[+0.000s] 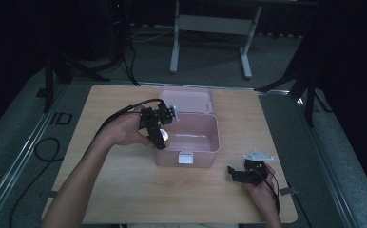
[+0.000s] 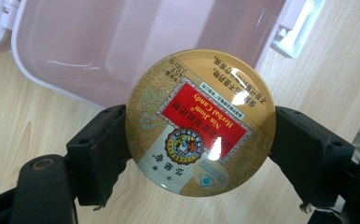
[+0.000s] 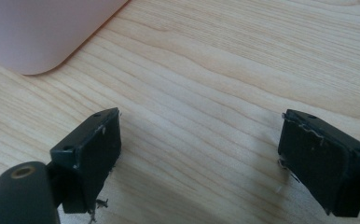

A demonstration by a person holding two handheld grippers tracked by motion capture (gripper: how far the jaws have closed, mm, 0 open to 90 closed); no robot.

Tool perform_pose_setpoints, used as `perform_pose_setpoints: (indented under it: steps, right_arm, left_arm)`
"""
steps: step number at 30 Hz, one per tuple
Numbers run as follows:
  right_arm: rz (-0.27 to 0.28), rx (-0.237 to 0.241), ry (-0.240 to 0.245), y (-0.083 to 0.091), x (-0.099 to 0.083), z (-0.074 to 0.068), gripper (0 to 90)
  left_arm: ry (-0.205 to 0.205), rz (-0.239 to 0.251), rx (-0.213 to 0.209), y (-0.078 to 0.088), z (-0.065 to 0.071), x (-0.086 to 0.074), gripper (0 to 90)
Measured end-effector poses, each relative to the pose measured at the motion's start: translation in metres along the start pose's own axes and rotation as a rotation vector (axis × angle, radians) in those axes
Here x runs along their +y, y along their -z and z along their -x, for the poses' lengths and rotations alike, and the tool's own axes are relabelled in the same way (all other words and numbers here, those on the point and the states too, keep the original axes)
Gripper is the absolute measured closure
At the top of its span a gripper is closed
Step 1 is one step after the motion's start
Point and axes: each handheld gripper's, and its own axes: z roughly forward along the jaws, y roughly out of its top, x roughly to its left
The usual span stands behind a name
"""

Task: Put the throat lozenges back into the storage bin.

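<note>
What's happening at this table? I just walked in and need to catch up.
A person is working with two handheld grippers. The left gripper clamps a round gold candy tin over the edge of an open pink box, apparently about to put it in. The right gripper rests open on the wooden table, holding nothing.

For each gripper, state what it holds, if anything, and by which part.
The left gripper holds a round gold candy tin, clamped across its rim on opposite sides, above the open pink box. The right gripper holds nothing; its jaws stand open over the table.
</note>
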Motion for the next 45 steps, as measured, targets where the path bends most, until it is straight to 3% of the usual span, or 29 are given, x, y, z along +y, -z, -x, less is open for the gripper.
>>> perform_pose_setpoints:
  steps: [14, 45]
  right_arm:
    - [0.000, 0.000, -0.001, 0.000, 0.000, 0.000, 13.0]
    - [0.000, 0.000, -0.001, 0.000, 0.000, 0.000, 13.0]
  left_arm:
    - [0.027, -0.009, 0.008, -0.004, -0.002, 0.009, 21.9]
    - [0.010, -0.024, 0.018, -0.006, -0.001, 0.021, 21.9]
